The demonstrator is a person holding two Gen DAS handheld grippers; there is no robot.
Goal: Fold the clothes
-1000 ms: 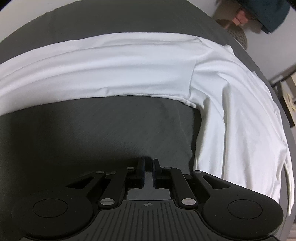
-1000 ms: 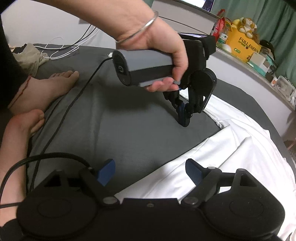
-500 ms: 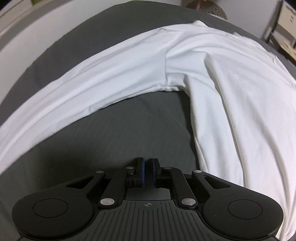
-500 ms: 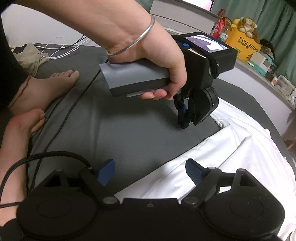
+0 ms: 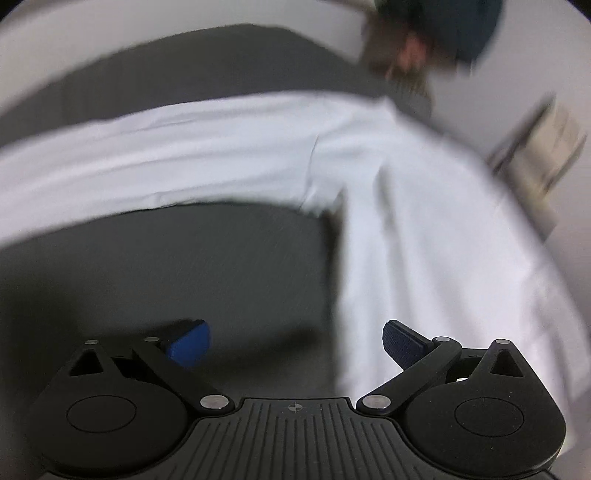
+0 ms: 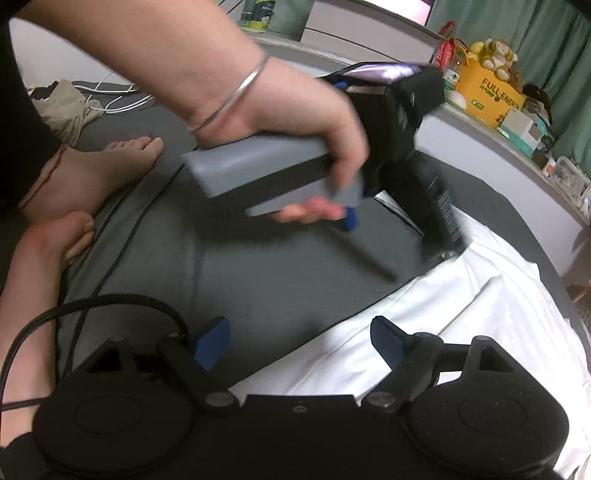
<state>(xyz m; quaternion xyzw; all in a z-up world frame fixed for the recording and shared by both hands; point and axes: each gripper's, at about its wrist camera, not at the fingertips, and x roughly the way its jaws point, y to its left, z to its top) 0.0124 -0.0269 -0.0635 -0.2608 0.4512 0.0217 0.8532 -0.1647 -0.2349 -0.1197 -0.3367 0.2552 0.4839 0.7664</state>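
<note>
A white long-sleeved garment lies spread on the grey bed sheet, one sleeve running left and the body coming down the right side. My left gripper hovers over bare sheet beside the garment's edge; its jaws are opening wide, with nothing between them. The picture is blurred by motion. In the right wrist view a hand holds that left gripper above the sheet near the garment. My right gripper stands open over the garment's near edge, gripping nothing.
The person's bare feet rest on the sheet at the left, with a black cable running past them. A ledge behind the bed carries a yellow box and small clutter. A dark blue item hangs beyond the bed's far edge.
The left gripper's jaws, nearly shut before, have sprung wide apart, and the gripper has swung and tilted over the sheet. The right gripper has stayed still.
</note>
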